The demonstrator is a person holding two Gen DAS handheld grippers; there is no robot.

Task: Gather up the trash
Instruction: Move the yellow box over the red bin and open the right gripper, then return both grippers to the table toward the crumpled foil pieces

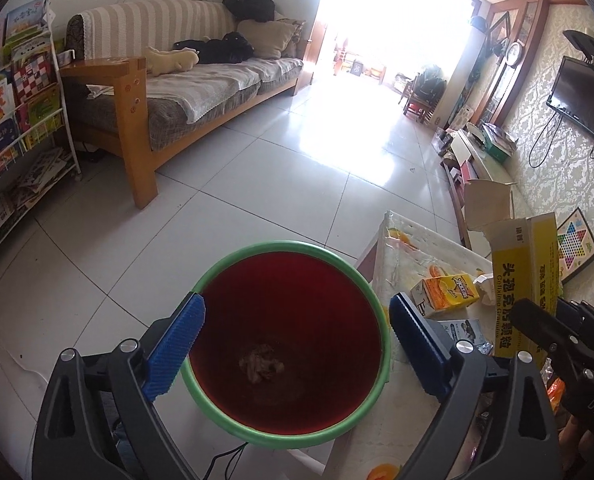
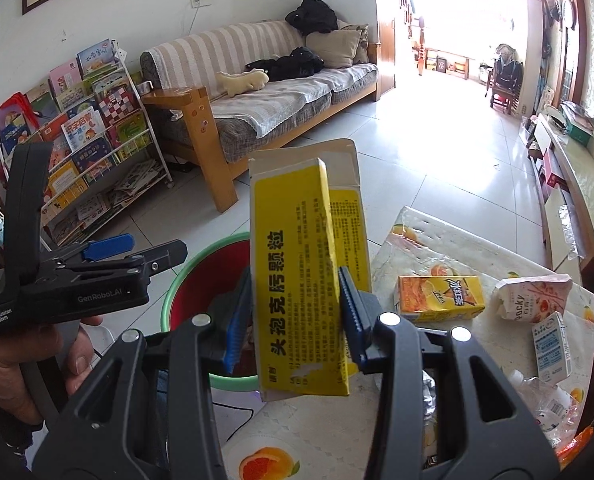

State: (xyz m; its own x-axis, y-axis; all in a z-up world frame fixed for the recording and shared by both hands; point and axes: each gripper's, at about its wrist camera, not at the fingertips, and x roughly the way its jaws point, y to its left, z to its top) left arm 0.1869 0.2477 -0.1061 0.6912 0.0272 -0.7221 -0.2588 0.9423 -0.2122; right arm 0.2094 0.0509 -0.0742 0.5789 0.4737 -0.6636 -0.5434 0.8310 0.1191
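Note:
My left gripper (image 1: 297,320) hangs open over a red bin with a green rim (image 1: 293,246), with nothing between its blue fingers (image 1: 177,336). A crumpled brownish wad (image 1: 261,364) lies at the bottom of the bin. My right gripper (image 2: 293,312) is shut on a tall yellow medicine box (image 2: 305,280) whose top flap is open. It holds the box upright, over the edge of the table beside the bin (image 2: 201,276). In the right wrist view the left gripper (image 2: 145,250) shows at the left, held by a hand (image 2: 29,360).
A table with an orange-print cover (image 2: 449,236) holds a yellow drink carton (image 2: 437,294), a Pocky pack (image 2: 533,294), a small white-blue carton (image 2: 551,348) and a clear plastic bottle (image 2: 553,404). A sofa (image 1: 201,92) and a book rack (image 1: 21,112) stand across the tiled floor.

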